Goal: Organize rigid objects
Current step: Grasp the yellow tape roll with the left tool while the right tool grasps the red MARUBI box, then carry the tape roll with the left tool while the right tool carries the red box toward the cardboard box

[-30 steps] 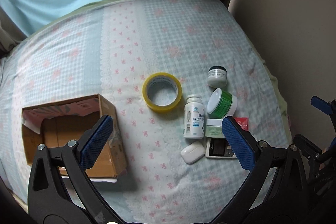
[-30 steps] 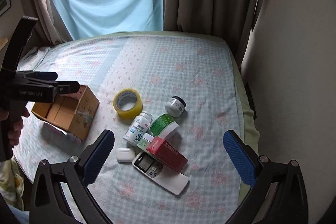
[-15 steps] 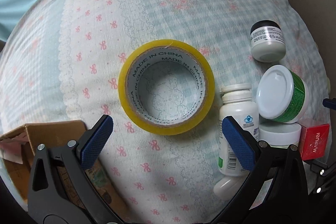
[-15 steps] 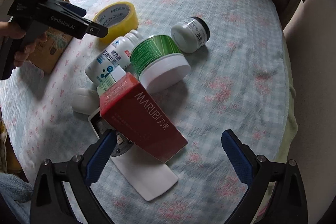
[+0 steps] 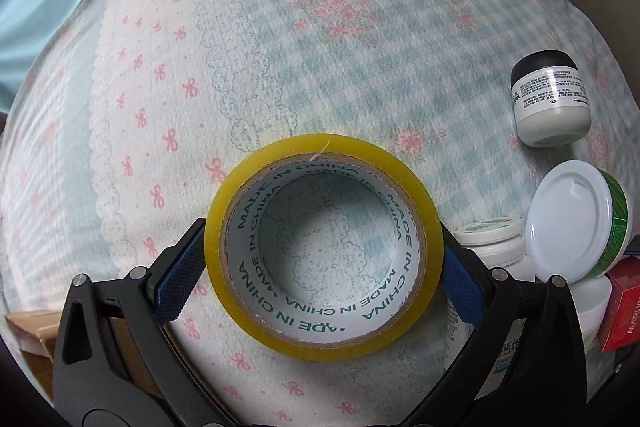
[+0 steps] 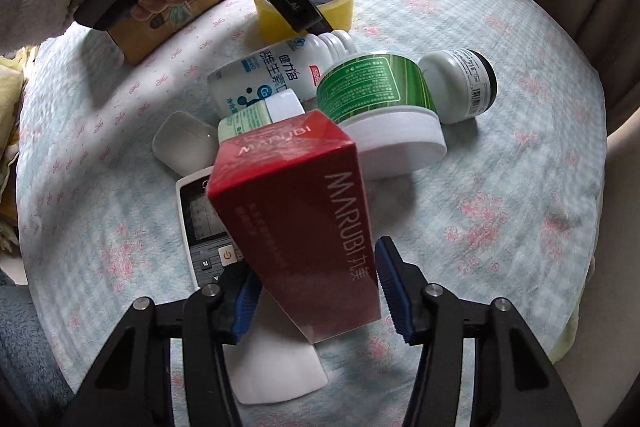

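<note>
Gripping from both sides: left gripper pinches the tape roll low centre of frame; right gripper clamps the red box at bottom centre
Tape: stiff, light, slick-sided, best held across its width; box: light cardboard, likely crushable, so squeeze the flat sides gently

A bed covered by a pale blue-and-white checked quilt with pink bows carried a yellow tape roll, a brown cardboard box and, clustered centrally, white plastic jars and a white remote.
</note>
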Motion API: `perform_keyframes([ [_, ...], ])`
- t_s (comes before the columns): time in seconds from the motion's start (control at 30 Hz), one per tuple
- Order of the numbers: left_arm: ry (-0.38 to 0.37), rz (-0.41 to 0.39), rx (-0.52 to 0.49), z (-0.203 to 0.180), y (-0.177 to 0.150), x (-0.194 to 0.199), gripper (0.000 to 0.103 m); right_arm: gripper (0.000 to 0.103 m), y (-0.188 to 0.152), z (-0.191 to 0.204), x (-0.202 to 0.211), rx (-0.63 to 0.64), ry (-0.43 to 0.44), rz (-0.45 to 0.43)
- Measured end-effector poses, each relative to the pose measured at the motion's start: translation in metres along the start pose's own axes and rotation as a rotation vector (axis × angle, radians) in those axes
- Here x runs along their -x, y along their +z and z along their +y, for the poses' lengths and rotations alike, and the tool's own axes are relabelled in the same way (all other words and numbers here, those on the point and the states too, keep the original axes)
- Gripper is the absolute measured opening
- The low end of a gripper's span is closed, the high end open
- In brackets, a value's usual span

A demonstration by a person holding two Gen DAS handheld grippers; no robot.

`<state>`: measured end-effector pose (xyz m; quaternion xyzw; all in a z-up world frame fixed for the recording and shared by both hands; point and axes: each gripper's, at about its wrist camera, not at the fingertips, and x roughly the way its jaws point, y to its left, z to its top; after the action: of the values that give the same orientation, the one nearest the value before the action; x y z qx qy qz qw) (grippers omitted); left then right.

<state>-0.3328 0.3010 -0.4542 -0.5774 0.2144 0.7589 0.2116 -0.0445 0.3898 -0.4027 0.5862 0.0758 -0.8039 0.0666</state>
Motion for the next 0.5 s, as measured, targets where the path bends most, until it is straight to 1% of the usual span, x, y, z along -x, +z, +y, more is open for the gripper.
perform_keyframes([
  [0.27,0.006,0.007,-0.002,-0.002,0.001,0.003,0.098,0.045,0.003,0.002,0.000,0.061,-0.021,-0.016],
  [0.3,0.008,0.005,-0.002,-0.002,0.000,0.005,0.098,0.044,-0.003,0.007,0.000,0.070,-0.019,-0.017],
  [0.37,0.012,-0.002,-0.001,-0.003,-0.001,0.010,0.098,0.044,-0.004,0.007,0.002,0.078,-0.015,-0.020],
  [0.43,0.007,-0.007,0.003,-0.004,-0.003,0.016,0.098,0.043,-0.001,0.006,0.002,0.053,-0.002,-0.029],
  [0.5,0.002,-0.012,0.011,-0.004,-0.005,0.022,0.098,0.041,0.000,0.000,0.005,0.001,0.020,-0.042],
])
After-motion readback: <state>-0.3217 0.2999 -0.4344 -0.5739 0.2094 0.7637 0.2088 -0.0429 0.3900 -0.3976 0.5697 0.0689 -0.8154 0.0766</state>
